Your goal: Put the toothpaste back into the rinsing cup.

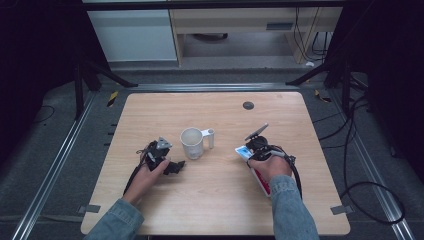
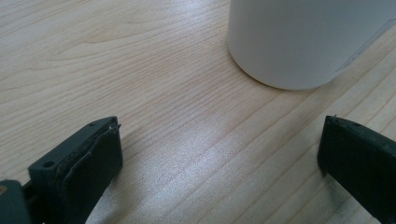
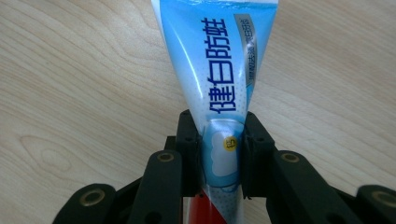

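My right gripper (image 3: 219, 154) is clamped on a blue-and-white plastic toothpaste tube with a red lower part (image 3: 219, 70); the jaws pinch it across its narrow section, and the flat crimped end fans out beyond them over the pale wooden table (image 3: 70, 93). In the high view the tube (image 1: 243, 151) sits at my right hand (image 1: 270, 167), right of the white ceramic mug (image 1: 192, 143). My left gripper (image 2: 219, 154) stands released, jaws wide apart, just short of the mug's wall (image 2: 299, 42).

Judgement: the tube appears bound for the mug. To do it well, I should keep the squeeze light so that the tube does not buckle, lift it clear of the rim, and steady the mug with the left gripper before lowering.

Not verifiable: the tube's cap end, which lies behind the jaws and under my hand; the mug's contents; and whether the tube rests on the table or is lifted.
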`<state>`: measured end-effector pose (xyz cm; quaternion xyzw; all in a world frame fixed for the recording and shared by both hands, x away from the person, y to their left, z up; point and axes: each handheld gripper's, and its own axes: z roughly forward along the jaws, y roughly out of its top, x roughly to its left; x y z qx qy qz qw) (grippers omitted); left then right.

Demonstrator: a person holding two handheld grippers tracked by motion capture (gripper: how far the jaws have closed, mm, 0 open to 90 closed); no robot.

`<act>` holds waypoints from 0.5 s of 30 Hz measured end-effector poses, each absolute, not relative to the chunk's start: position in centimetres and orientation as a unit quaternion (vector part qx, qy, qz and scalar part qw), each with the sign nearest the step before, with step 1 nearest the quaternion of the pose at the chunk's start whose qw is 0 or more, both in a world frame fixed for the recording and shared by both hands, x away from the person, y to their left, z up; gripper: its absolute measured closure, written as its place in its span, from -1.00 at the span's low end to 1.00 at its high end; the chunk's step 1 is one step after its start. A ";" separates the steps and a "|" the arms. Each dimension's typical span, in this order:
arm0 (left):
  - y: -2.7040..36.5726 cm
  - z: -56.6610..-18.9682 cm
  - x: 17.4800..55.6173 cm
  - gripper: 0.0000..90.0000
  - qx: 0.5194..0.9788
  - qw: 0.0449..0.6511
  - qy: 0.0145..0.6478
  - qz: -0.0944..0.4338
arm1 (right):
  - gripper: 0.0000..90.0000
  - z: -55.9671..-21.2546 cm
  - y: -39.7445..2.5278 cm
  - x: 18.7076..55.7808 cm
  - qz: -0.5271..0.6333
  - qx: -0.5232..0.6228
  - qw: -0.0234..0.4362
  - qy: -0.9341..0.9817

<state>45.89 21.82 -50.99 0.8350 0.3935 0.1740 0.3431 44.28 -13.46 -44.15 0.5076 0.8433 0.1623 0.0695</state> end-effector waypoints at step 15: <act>21.8 -51.0 45.9 -1.00 0.834 0.345 0.394 0.175 | 0.62 -40.2 -14.0 44.4 0.184 0.502 0.091 0.840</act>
